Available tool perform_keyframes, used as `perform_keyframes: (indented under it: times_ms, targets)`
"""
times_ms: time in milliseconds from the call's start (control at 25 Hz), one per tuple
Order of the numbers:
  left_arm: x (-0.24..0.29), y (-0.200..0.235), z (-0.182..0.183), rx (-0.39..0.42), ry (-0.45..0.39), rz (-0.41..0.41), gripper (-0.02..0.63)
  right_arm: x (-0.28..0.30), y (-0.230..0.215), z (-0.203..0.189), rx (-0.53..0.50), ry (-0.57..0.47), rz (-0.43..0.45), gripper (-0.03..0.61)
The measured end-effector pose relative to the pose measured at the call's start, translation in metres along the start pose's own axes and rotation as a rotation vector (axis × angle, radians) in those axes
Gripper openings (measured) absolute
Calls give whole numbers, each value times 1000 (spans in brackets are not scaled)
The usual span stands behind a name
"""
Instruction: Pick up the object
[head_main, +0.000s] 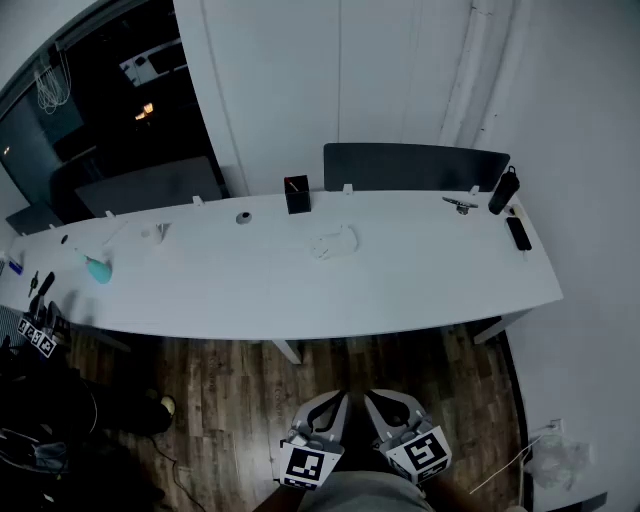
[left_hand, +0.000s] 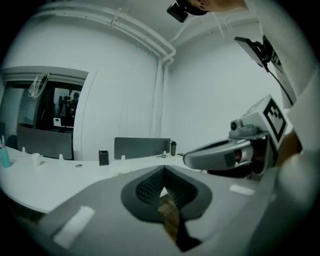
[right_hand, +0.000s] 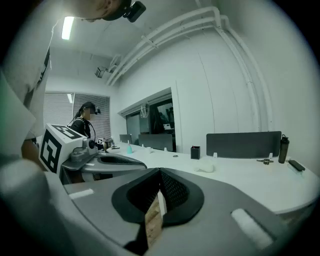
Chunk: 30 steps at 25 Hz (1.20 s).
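- Step in hand: reach not yet begun. I hold both claws low over the dark wooden floor (head_main: 230, 390), well short of the long white tabletop (head_main: 420, 285).
- Left claw (left_hand: 161, 186): one, pinched together, empty.
- Right claw (right_hand: 160, 190): one, pinched together, empty.
- Likely target: one small white lumpy object (head_main: 335, 242), mid-tabletop, near one black square cup (head_main: 297, 195).
- One black bottle (head_main: 503, 190), right end.
- Next: reach forward and spread a claw over the object.

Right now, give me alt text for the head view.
The left gripper and right gripper are shut and empty, held over the wooden floor, short of a long white table bearing a white object, a black box and a black bottle.
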<state>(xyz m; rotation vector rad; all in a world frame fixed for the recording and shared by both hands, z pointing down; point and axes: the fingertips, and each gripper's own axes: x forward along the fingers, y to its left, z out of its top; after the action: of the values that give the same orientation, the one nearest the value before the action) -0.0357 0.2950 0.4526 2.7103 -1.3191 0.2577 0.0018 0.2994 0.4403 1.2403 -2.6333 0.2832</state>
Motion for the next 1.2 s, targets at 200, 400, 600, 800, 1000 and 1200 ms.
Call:
perform_keyframes:
  times_ms: [200, 400, 600, 800, 1000, 1200]
  targets:
    - [6, 19, 2, 7, -17, -3, 2, 20, -8, 0, -46, 8, -3, 2]
    - [26, 30, -6, 19, 24, -11, 0, 31, -28, 0, -49, 31, -20, 2]
    - [66, 47, -3, 4, 26, 25, 0, 59, -74, -1, -54, 35, 4, 2]
    - [116, 83, 8, 13, 59, 82, 0, 102, -116, 22, -76, 16, 73, 2]
    - [163, 104, 23, 60, 75, 128, 0, 127, -162, 38, -119, 22, 133, 2]
    - [194, 119, 23, 51, 98, 146, 0, 123, -219, 23, -149, 117, 153, 2]
